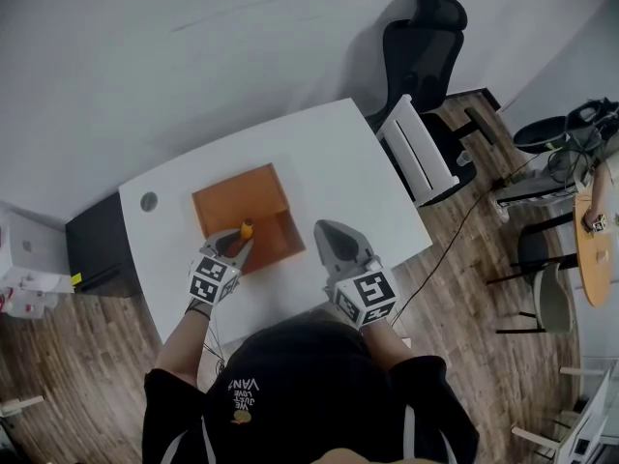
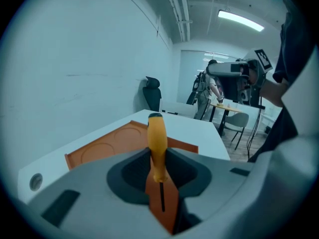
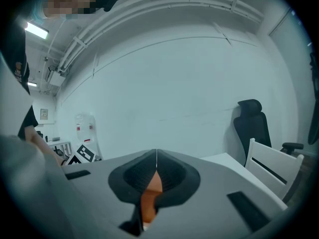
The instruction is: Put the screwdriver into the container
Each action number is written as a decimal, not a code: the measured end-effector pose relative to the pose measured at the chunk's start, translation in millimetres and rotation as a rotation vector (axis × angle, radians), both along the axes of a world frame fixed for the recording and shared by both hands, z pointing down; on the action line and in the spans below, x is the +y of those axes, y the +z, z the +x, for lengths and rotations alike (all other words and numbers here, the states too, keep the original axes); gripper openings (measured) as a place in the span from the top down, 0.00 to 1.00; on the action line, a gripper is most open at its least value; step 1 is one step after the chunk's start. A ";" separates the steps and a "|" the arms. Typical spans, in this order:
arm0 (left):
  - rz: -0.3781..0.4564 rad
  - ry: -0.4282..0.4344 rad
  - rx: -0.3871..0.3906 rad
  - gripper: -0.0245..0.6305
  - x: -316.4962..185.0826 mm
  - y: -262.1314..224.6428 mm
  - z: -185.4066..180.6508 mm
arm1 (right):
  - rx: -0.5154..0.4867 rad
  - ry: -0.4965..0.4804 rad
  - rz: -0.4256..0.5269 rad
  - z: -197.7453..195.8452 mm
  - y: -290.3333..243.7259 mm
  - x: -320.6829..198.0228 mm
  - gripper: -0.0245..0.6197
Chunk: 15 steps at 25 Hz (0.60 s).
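Left tool [image 1: 239, 241]: jaws closed on the screwdriver [image 1: 246, 227], pinching it where the orange handle narrows to the dark shaft. It sits over the near-left corner of the container [image 1: 232, 199].

Right tool [image 1: 323, 228]: tips pressed together with nothing between them, just beside the container's right edge. An orange patch shows through the slot behind those tips in the right gripper view; its source cannot be made out.

Tabletop [image 1: 319, 148]: white, bears the container. Its edge on the near side of the container is covered by the person's head and shoulders.

Black office chair [image 1: 427, 39]: well beyond the container's far-right corner, off the tabletop, its lower part partly covered by a white slatted chair [image 1: 423, 155] that stands nearer the container.

Container: orange and shallow, in two parts. On the far side is a paler flat panel with two round impressions, seen in the left gripper view; on the near side is a darker, deeper part. The near-left corner is hidden under the left tool.

Screwdriver: the handle has a black cap at its free end and points out over the container. The blade tip is hidden inside the tool body. Whether any part touches the container cannot be told.

Cable hole [image 1: 148, 201]: small grey disc in the tabletop, left of the container and apart from it.
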State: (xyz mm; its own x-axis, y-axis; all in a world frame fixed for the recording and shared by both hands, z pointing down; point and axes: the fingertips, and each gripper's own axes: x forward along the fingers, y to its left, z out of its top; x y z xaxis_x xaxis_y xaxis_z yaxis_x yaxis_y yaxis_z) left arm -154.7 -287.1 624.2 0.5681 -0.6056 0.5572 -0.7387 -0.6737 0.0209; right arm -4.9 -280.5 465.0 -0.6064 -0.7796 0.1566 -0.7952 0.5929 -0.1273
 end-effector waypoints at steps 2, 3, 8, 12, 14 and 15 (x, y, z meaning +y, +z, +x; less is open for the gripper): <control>-0.008 0.002 -0.009 0.81 -0.5 3.4 -0.6 | -0.001 0.001 0.001 0.0 -0.1 0.3 0.94; -0.012 0.002 -0.013 0.81 -0.7 5.2 -0.7 | -0.001 0.001 0.001 0.0 0.0 0.7 0.94; -0.032 0.014 -0.028 0.81 0.3 12.8 1.6 | -0.001 -0.002 -0.002 0.3 1.6 3.2 0.94; -0.048 0.029 -0.042 0.81 1.2 18.9 4.7 | -0.001 0.002 -0.005 1.5 2.3 3.8 0.94; -0.054 0.031 -0.043 0.81 1.9 20.7 7.0 | -0.002 0.003 -0.004 2.6 2.3 4.3 0.94; -0.057 0.032 -0.045 0.81 2.5 21.7 8.2 | -0.002 0.003 -0.003 3.2 2.5 5.0 0.94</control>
State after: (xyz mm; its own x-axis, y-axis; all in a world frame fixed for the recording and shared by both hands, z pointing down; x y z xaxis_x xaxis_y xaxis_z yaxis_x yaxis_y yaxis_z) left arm -146.5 -284.5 645.8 0.5607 -0.5540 0.6155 -0.7176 -0.6959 0.0273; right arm -1.7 -275.5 467.5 -0.6042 -0.7811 0.1578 -0.7968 0.5899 -0.1312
